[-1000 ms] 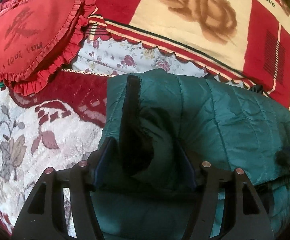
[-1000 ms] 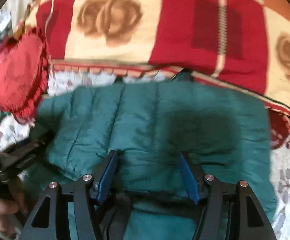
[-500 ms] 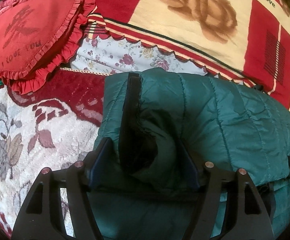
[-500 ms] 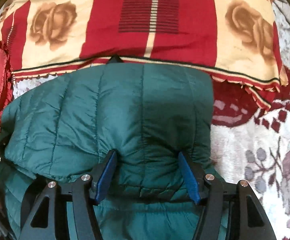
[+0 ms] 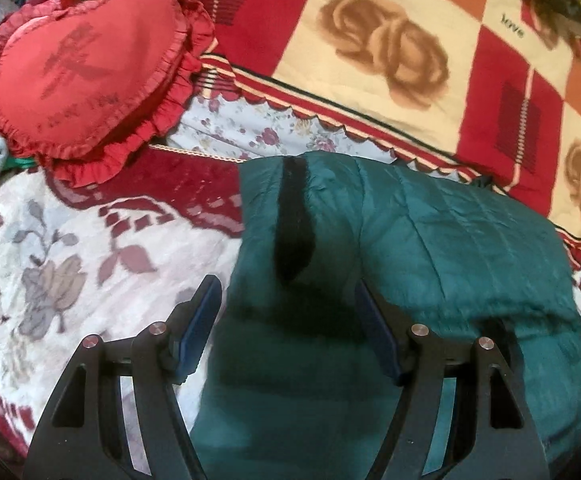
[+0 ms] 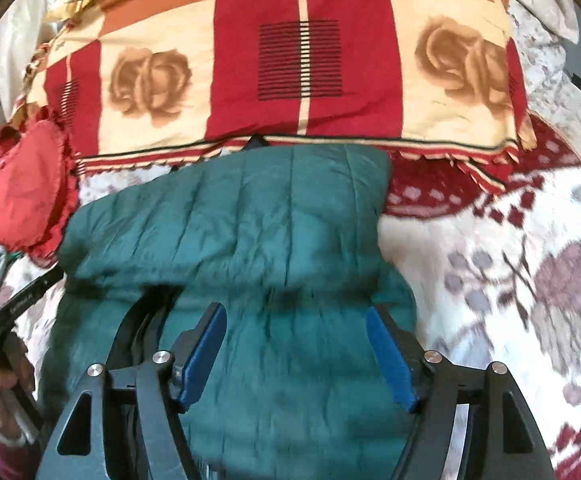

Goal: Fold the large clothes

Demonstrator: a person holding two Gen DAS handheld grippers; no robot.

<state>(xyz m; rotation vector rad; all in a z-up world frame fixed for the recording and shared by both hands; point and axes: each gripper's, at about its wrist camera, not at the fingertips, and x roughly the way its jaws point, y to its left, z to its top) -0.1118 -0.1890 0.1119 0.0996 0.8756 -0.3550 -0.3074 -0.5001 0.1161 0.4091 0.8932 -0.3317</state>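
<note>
A folded dark green quilted puffer jacket point(image 6: 250, 216) lies on a floral bed point(image 6: 510, 264). Left gripper point(image 5: 288, 304) jaws released; right gripper point(image 6: 296, 332) jaws opening, gripping nothing.

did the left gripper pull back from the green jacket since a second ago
Yes. In the left wrist view the left gripper has backed off: the green jacket no longer bulges between its pads, and the heart pillow has slid right.

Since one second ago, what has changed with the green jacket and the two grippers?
Both the left gripper and the right gripper let go of the green puffer jacket and drew back; the right jaws are opening. The jacket stays folded on the floral blanket.
</note>
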